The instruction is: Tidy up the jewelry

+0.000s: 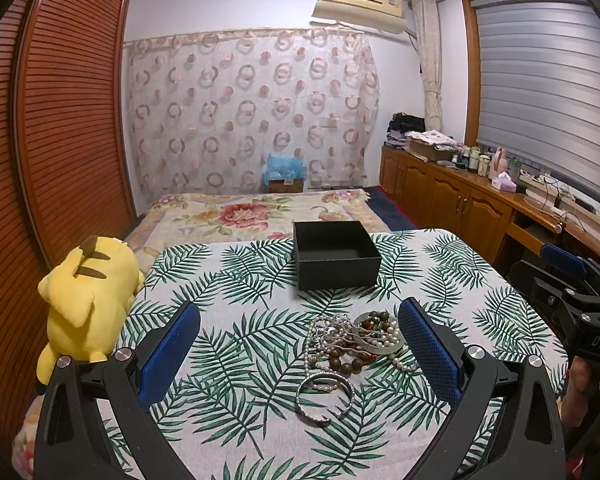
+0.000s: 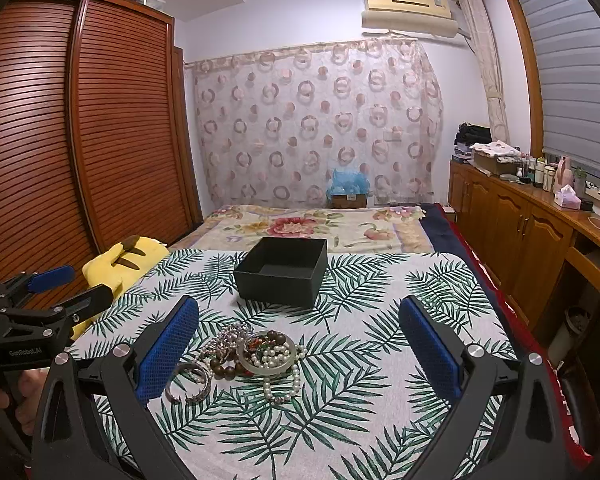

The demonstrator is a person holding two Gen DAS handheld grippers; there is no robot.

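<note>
A tangled pile of jewelry (image 1: 352,340) lies on the leaf-print tablecloth (image 1: 236,360): pearl strands, brown wooden beads, a pale jade bangle (image 1: 380,344) and a silver bangle (image 1: 325,398) at its near side. An open empty black box (image 1: 335,254) stands behind it. My left gripper (image 1: 300,332) is open and empty, with the pile between its fingers toward the right one. In the right wrist view the pile (image 2: 252,356) sits by the left finger of my open, empty right gripper (image 2: 300,332), with the box (image 2: 282,271) beyond.
A yellow plush toy (image 1: 86,308) lies at the table's left edge. A bed with a floral blanket (image 1: 252,212) is behind the table. A wooden wardrobe (image 1: 60,120) is at left, low cabinets (image 2: 520,236) with clutter at right.
</note>
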